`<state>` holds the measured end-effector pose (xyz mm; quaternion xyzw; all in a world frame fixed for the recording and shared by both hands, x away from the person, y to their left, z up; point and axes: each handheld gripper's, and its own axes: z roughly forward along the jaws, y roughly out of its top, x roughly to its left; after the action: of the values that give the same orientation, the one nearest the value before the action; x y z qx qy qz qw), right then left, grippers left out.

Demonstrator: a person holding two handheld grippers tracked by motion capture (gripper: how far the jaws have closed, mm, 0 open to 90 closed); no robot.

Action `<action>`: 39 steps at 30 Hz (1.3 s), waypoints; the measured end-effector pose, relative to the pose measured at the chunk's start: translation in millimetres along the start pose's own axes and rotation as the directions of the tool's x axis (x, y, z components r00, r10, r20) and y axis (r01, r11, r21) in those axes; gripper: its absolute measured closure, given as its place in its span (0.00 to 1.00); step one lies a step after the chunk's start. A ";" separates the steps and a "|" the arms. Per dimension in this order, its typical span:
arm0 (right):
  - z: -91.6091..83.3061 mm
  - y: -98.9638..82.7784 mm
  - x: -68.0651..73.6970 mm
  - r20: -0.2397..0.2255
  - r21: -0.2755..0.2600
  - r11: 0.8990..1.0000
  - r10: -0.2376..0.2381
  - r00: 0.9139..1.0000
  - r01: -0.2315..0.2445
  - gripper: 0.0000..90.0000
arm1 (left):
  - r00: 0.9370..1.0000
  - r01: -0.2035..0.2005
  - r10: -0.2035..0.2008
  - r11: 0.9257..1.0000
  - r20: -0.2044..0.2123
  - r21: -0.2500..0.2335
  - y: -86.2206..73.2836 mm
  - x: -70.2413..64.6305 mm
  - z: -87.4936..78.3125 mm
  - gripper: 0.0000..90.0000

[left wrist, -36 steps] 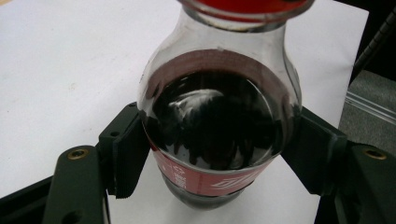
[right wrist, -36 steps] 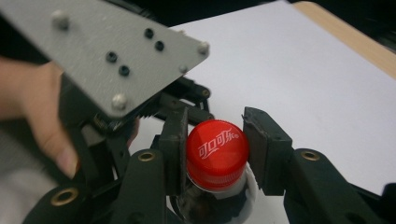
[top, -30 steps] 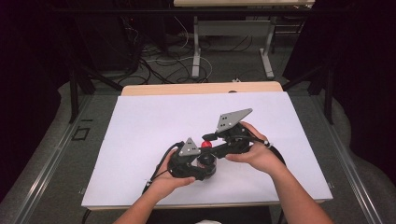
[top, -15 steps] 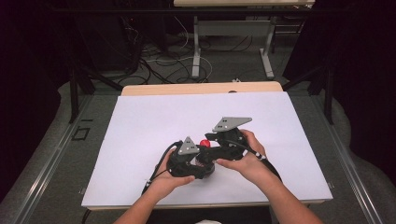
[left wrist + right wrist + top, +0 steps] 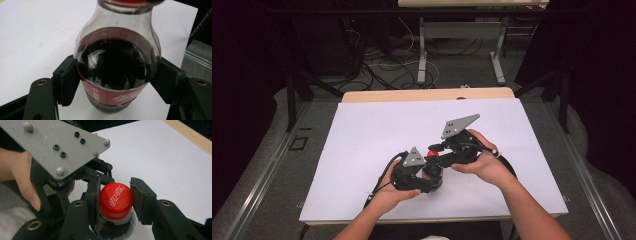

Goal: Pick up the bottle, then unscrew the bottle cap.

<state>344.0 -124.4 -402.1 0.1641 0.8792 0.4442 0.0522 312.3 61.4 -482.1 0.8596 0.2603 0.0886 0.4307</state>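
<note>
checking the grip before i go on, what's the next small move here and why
Probably twist the right hand-held gripper to loosen the cap: its jaws have just closed onto the red cap from both sides, and the left hand-held gripper clamps the bottle body, steadying it upright on the table.

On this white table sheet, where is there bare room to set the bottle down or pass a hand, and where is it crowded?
The white sheet is bare along its far edge by the wooden strip, and down its left side. The near centre is crowded: the left gripper clamps the bottle, and the right gripper, jaws just closing, grips the red cap.
</note>
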 end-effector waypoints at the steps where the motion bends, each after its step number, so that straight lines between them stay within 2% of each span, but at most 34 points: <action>1: -0.5 1.2 -0.9 -0.016 0.009 1.000 -0.027 1.000 0.027 0.68 | 1.000 0.002 -0.002 1.000 0.001 -0.003 0.3 -0.1 -0.2 0.33; 2: -0.6 1.5 -1.7 -0.015 -0.004 1.000 -0.017 1.000 0.017 0.68 | 1.000 0.002 -0.002 1.000 0.007 0.005 1.2 0.8 -1.4 0.33; 3: -1.3 1.7 -1.9 -0.013 -0.003 1.000 0.001 1.000 -0.001 0.67 | 1.000 0.005 -0.005 1.000 -0.003 -0.008 1.0 0.7 -1.0 0.33; 4: -1.3 1.3 0.0 0.015 -0.019 1.000 0.023 1.000 -0.023 0.60 | 1.000 -0.003 0.003 1.000 -0.010 -0.006 1.5 1.3 -1.6 0.33; 5: -2.1 1.0 2.6 0.051 -0.034 0.999 0.044 0.998 -0.043 0.52 | 1.000 0.007 -0.007 1.000 -0.012 -0.010 1.3 1.0 -1.5 0.33; 7: -4.0 0.2 7.8 0.125 -0.065 0.996 0.062 0.990 -0.054 0.48 | 1.000 0.014 -0.014 1.000 -0.010 -0.006 0.7 1.7 -1.7 0.33; 8: -4.0 0.2 7.8 0.125 -0.065 0.996 0.062 0.990 -0.054 0.48 | 1.000 0.025 -0.025 1.000 -0.012 -0.002 0.3 1.4 -1.8 0.33; 9: -5.5 -0.7 14.5 0.185 -0.087 0.995 0.072 0.980 -0.057 0.42 | 1.000 0.022 -0.022 1.000 -0.015 -0.002 -0.1 1.8 -1.7 0.33; 10: -5.4 -1.1 17.6 0.210 -0.099 0.994 0.074 0.975 -0.055 0.39 | 0.999 0.029 -0.029 1.000 -0.018 -0.007 -0.5 1.7 -1.0 0.33; 12: -5.5 -1.1 22.5 0.229 -0.100 0.993 0.077 0.970 -0.056 0.39 | 0.999 0.030 -0.031 1.000 -0.020 -0.009 -0.6 1.8 -0.8 0.33; 14: -4.9 -0.9 27.1 0.240 -0.099 0.990 0.119 0.964 -0.097 0.39 | 1.000 0.021 -0.021 1.000 -0.019 0.000 -0.4 2.8 -1.4 0.33; 16: -3.7 -1.0 28.7 0.245 -0.111 0.988 0.131 0.961 -0.106 0.41 | 0.999 0.024 -0.024 1.000 -0.027 0.000 -0.4 2.5 -1.6 0.33; 17: -2.4 -0.3 31.7 0.242 -0.115 0.982 0.173 0.955 -0.149 0.45 | 0.999 0.026 -0.026 1.000 -0.030 0.000 -0.4 2.4 -1.7 0.33; 19: -0.7 -0.3 32.3 0.242 -0.133 0.978 0.189 0.952 -0.160 0.47 | 0.999 0.029 -0.029 1.000 -0.033 0.000 -0.5 2.3 -2.0 0.33; 20: 1.6 0.3 34.2 0.262 -0.135 0.973 0.219 0.940 -0.189 0.51 | 0.999 0.028 -0.028 1.000 -0.035 -0.001 -0.4 2.5 -2.3 0.33; 22: 3.9 1.1 35.3 0.274 -0.144 0.970 0.229 0.934 -0.196 0.53 | 0.998 0.037 -0.037 0.999 -0.042 -0.011 -0.4 2.2 -2.1 0.33; 23: 3.9 1.1 35.3 0.274 -0.144 0.970 0.229 0.934 -0.196 0.53 | 0.998 0.038 -0.038 0.999 -0.043 -0.011 -0.4 2.2 -2.2 0.33; 24: 5.9 1.7 35.9 0.284 -0.143 0.965 0.254 0.924 -0.221 0.56 | 0.998 0.041 -0.042 0.999 -0.043 -0.011 -0.5 2.3 -2.3 0.33; 25: 5.9 1.7 35.9 0.284 -0.143 0.965 0.254 0.924 -0.221 0.56 | 0.998 0.042 -0.042 0.999 -0.043 -0.011 -0.5 2.3 -2.3 0.33; 27: 7.1 1.8 33.1 0.291 -0.136 0.960 0.275 0.916 -0.245 0.60 | 0.998 0.042 -0.042 0.999 -0.041 -0.009 -0.5 2.4 -2.3 0.33; 29: 7.3 1.7 31.4 0.282 -0.131 0.958 0.283 0.917 -0.255 0.62 | 0.998 0.046 -0.046 0.999 -0.038 -0.009 -0.6 2.2 -2.2 0.33; 30: 7.5 1.7 31.1 0.269 -0.130 0.952 0.303 0.914 -0.278 0.64 | 0.998 0.047 -0.047 0.999 -0.039 -0.009 -0.7 2.2 -2.0 0.33; 31: 7.6 1.3 29.4 0.251 -0.125 0.949 0.312 0.916 -0.289 0.67 | 0.999 0.038 -0.038 0.999 -0.038 0.002 -0.6 2.9 -2.4 0.33; 33: 7.5 1.1 28.1 0.248 -0.117 0.949 0.313 0.917 -0.293 0.67 | 0.999 0.036 -0.036 0.999 -0.039 0.005 -0.8 3.3 -2.1 0.33; 36: 7.5 1.5 25.5 0.227 -0.097 0.955 0.297 0.927 -0.282 0.68 | 0.999 0.036 -0.035 0.999 -0.038 0.008 -1.2 3.6 -1.5 0.33; 37: 7.5 1.5 25.5 0.227 -0.097 0.955 0.297 0.927 -0.282 0.68 | 0.999 0.038 -0.038 0.999 -0.036 0.012 -1.4 3.4 -1.8 0.33; 39: 6.7 1.8 21.7 0.195 -0.078 0.968 0.250 0.948 -0.239 0.68 | 0.999 0.035 -0.035 0.999 -0.030 0.012 -1.7 3.5 -2.1 0.33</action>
<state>325.6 -111.1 -403.6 0.3147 0.8301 0.4514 0.0906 313.8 65.6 -482.3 0.8562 0.2823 0.0922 0.4228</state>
